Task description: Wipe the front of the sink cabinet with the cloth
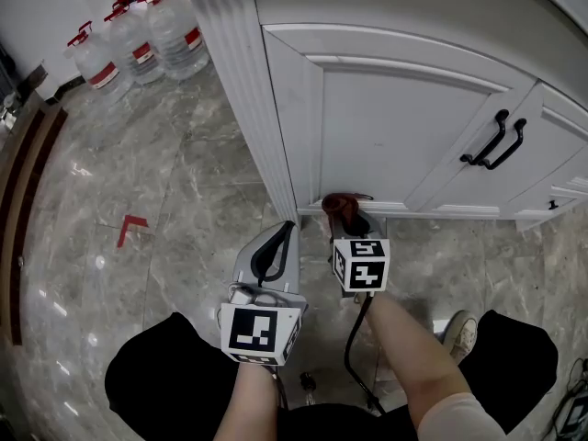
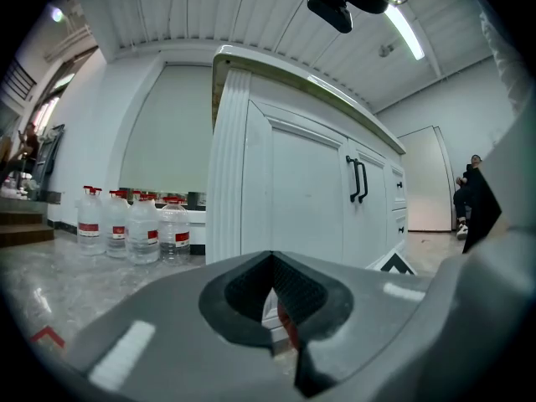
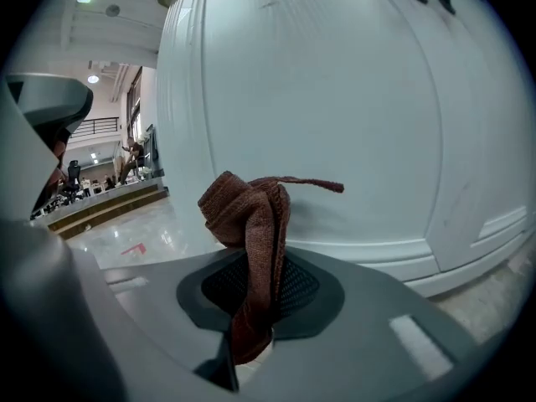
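Three large clear plastic water bottles with red caps (image 1: pixel 138 39) stand together on the grey marble floor (image 1: pixel 184 182) at far left, well apart from the work. Nearer, one red angle mark (image 1: pixel 131 228) lies on the floor. The left gripper (image 1: pixel 287 230) hangs low by the cabinet's one fluted white corner post (image 1: pixel 239 81), its jaws clenched together with nothing between them.

Just beside it, the right gripper (image 1: pixel 344 217) is clamped on one bunched reddish-brown woven cloth (image 1: pixel 342 202), which sticks up past the jaw tips with a loose strand on top. The cloth sits at the foot of the tall white panelled cabinet door (image 1: pixel 395 127), close to its bottom rail; contact cannot be confirmed.

Further right, two curved black handles (image 1: pixel 491 141) stand side by side where two doors meet, and one small black knob (image 1: pixel 552 205) marks the front beyond. Below, one black cable (image 1: pixel 354 356) trails between the person's knees, and one white shoe (image 1: pixel 459 333) rests on the floor.
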The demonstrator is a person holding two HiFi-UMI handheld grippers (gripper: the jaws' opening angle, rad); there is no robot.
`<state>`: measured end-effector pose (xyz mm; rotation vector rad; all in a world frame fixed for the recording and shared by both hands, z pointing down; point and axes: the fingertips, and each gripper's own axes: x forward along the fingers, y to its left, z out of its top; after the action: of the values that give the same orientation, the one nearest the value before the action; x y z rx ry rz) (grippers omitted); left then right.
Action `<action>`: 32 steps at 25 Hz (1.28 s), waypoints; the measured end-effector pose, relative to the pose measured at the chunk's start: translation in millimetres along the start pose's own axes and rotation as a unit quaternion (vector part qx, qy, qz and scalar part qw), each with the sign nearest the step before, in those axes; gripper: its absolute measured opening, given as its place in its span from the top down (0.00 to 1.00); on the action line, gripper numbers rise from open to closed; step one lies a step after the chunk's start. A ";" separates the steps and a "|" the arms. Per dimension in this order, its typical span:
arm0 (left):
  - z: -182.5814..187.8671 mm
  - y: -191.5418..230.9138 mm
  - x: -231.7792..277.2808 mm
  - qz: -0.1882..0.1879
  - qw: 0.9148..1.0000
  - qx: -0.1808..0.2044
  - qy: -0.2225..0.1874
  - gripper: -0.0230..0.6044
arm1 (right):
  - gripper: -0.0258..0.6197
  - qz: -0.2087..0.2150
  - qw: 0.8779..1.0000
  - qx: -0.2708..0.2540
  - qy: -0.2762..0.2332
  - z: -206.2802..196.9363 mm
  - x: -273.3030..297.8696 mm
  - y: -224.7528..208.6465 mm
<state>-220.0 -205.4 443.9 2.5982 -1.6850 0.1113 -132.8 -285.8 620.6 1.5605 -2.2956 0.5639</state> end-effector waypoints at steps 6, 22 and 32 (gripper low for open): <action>-1.9 -23.1 14.2 -0.022 1.000 -0.006 0.000 0.96 | 0.83 -0.039 0.999 0.014 0.004 -2.7 -23.4 -45.1; -15.5 -62.3 38.3 -0.058 0.998 0.003 0.020 0.96 | 0.83 -0.116 0.992 0.047 0.002 0.3 -75.9 -138.3; -5.3 -74.5 55.1 -0.056 0.998 0.005 0.007 0.96 | 0.83 -0.049 0.987 0.035 -0.147 80.0 -130.9 -101.8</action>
<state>-129.7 -224.7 454.0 2.6862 -1.5340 0.1338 6.6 -251.8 505.3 1.8901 -2.4122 0.4160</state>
